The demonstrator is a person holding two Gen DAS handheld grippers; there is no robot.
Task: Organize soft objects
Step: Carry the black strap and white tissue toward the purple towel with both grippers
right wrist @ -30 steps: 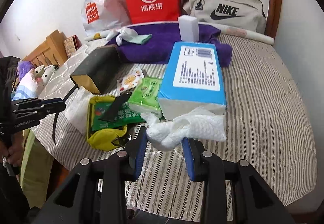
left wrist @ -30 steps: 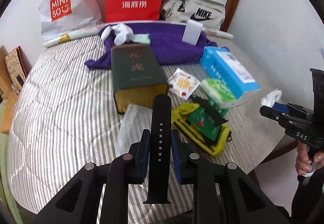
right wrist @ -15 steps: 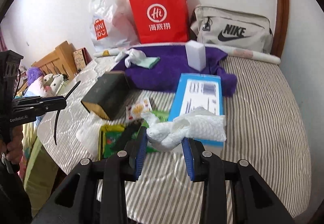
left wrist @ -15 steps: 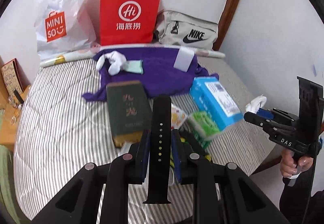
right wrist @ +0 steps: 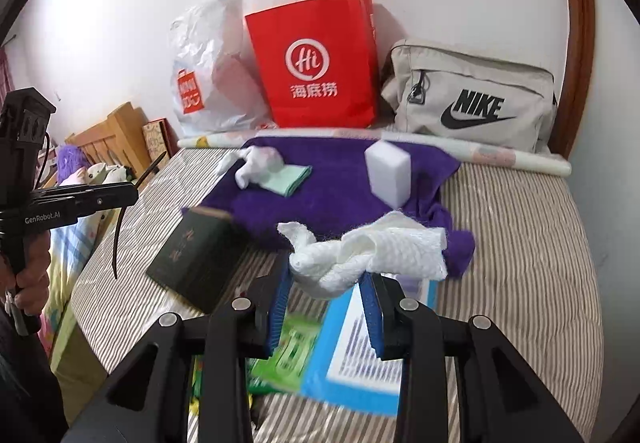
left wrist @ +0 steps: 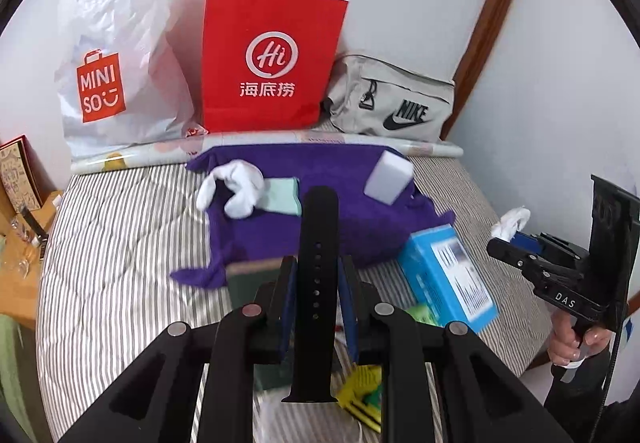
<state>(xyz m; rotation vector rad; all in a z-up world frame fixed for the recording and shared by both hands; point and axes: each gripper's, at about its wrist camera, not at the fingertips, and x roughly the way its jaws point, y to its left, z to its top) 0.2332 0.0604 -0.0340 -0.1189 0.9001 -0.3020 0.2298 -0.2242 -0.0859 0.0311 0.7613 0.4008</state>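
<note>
- Open striped bed (left wrist: 120, 243) lay bare along the left edge, beside a wooden ledge; the Miniso bag (left wrist: 120, 55), red paper bag (left wrist: 272, 59) and Nike bag (left wrist: 392, 103) lined the wall.
- The left gripper (left wrist: 316, 283) hung above the bed, jaws pinching an upright black watch strap (left wrist: 318, 263); this view alone showed the yellow-green pouch below.
- The right wrist view alone revealed the wall switch and a dark green box (right wrist: 196, 259) lying tilted.
- The right gripper (right wrist: 326, 307) hovered over the blue tissue pack (right wrist: 360, 363), jaws pinching a knotted, textured white cloth (right wrist: 368, 251) just short of the purple towel (right wrist: 332, 187).
</note>
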